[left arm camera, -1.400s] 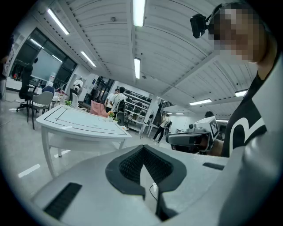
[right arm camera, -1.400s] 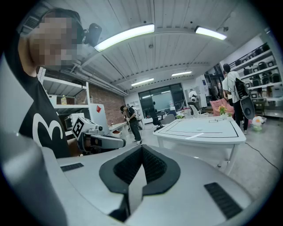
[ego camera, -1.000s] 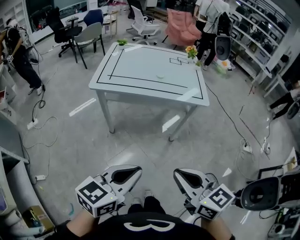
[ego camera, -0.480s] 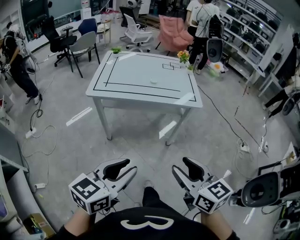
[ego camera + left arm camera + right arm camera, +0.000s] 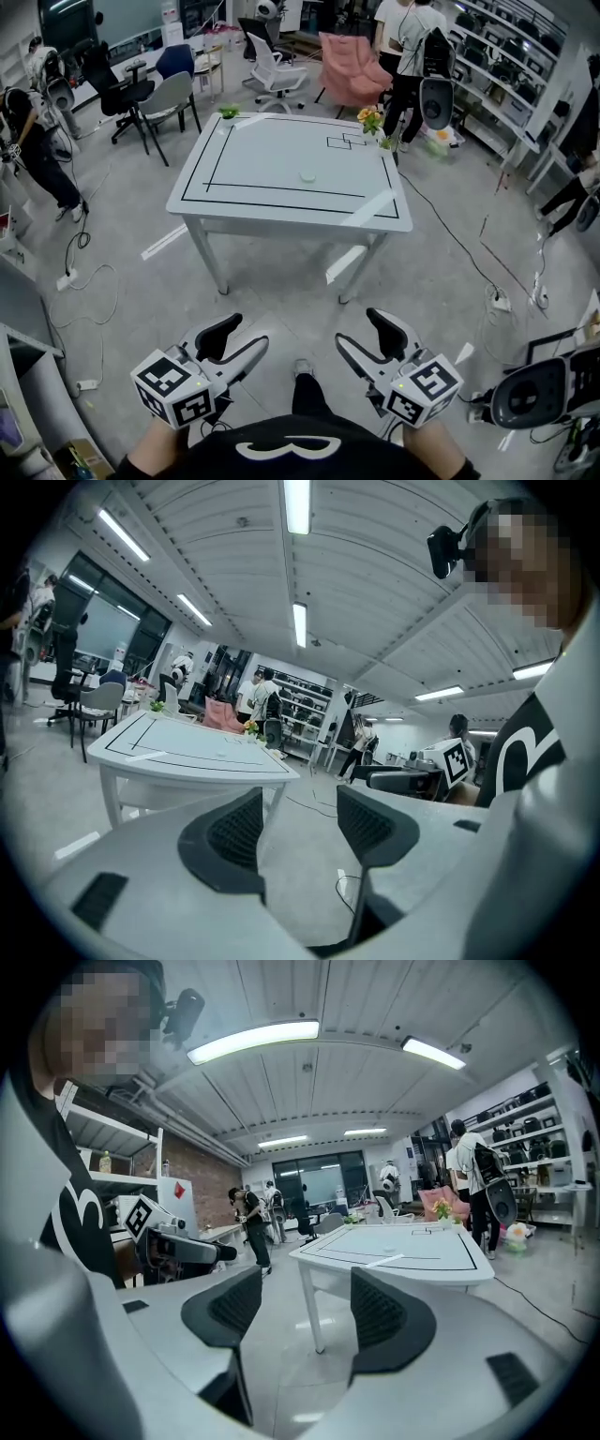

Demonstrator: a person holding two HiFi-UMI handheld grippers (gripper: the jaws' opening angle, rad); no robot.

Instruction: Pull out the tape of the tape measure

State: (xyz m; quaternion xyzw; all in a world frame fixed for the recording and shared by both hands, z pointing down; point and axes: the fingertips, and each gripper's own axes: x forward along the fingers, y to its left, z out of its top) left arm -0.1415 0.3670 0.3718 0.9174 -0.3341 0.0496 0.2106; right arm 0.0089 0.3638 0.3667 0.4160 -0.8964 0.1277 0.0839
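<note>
Well short of the table: 2 grippers held open.
Left gripper [image 5: 242, 333] and right gripper [image 5: 364, 328] are held low, close to the person's body. The jaws of each have just been opening and stand wide apart, with only floor between them. The tape measure [image 5: 307, 175], visible only as a small pale round object, lies near the middle of the white table [image 5: 262, 169].

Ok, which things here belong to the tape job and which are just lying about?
Job: likely tape measure, small and round, on the table; left gripper and right gripper, jaws just been opening, nothing between them.
Lying about: flowers, plant, pink armchair, grey chair.
</note>
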